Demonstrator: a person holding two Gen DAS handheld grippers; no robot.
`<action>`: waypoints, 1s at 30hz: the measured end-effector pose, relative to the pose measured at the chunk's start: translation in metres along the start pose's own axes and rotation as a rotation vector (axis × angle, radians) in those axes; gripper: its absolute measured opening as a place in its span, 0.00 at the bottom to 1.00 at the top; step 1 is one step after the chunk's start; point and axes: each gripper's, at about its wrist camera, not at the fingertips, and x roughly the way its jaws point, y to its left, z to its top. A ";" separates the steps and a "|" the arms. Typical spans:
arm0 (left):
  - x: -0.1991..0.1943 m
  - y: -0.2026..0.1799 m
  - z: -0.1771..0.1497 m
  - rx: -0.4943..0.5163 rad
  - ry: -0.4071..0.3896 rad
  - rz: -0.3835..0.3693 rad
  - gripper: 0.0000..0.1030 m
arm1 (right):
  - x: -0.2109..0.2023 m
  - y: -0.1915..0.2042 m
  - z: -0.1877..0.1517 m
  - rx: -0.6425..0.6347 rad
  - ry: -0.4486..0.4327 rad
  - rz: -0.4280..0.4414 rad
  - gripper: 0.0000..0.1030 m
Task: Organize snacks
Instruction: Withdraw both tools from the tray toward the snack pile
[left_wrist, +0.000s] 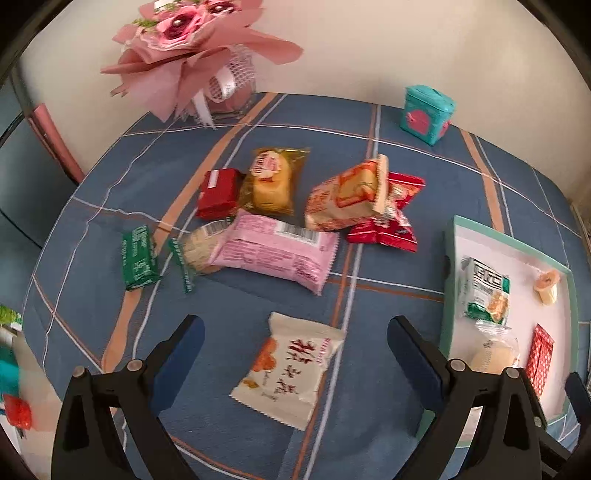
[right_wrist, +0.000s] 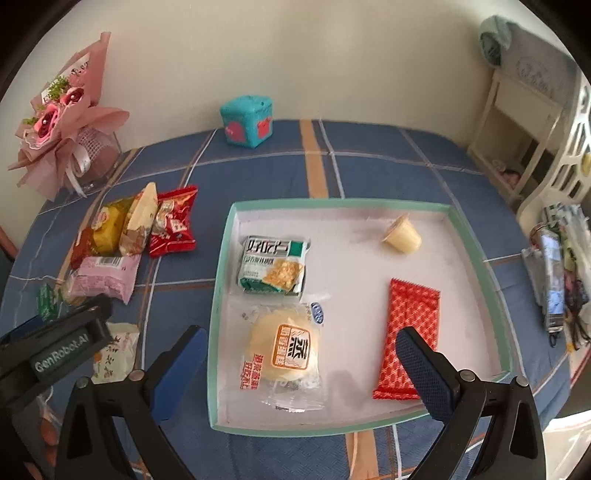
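My left gripper (left_wrist: 295, 343) is open above a cream snack packet (left_wrist: 288, 369) that lies on the blue checked cloth between its fingers. Beyond it lie a pink packet (left_wrist: 277, 251), a green bar (left_wrist: 138, 258), a yellow cake packet (left_wrist: 271, 181), a dark red packet (left_wrist: 218, 192) and an orange-and-white bag (left_wrist: 347, 195) on red packets (left_wrist: 388, 229). My right gripper (right_wrist: 299, 354) hangs open over the green-rimmed tray (right_wrist: 221, 258), which holds a round bun (right_wrist: 286, 350), a green-white biscuit pack (right_wrist: 273, 266), a red wafer bar (right_wrist: 410, 325) and a jelly cup (right_wrist: 402, 236).
A pink bouquet (left_wrist: 184, 48) stands at the back left against the wall. A teal box (right_wrist: 247, 120) sits at the back of the table. A phone and bags (right_wrist: 554, 273) lie off the table's right edge, near a white cabinet (right_wrist: 517, 122).
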 end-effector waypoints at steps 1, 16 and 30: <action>0.000 0.002 0.001 -0.006 0.001 0.002 0.96 | -0.001 0.002 0.000 -0.002 -0.008 -0.008 1.00; 0.006 0.070 0.009 -0.116 0.030 0.016 0.96 | 0.012 0.049 -0.009 0.019 0.077 0.108 1.00; 0.016 0.159 0.016 -0.250 -0.005 0.039 0.96 | 0.026 0.128 -0.024 -0.036 0.158 0.246 1.00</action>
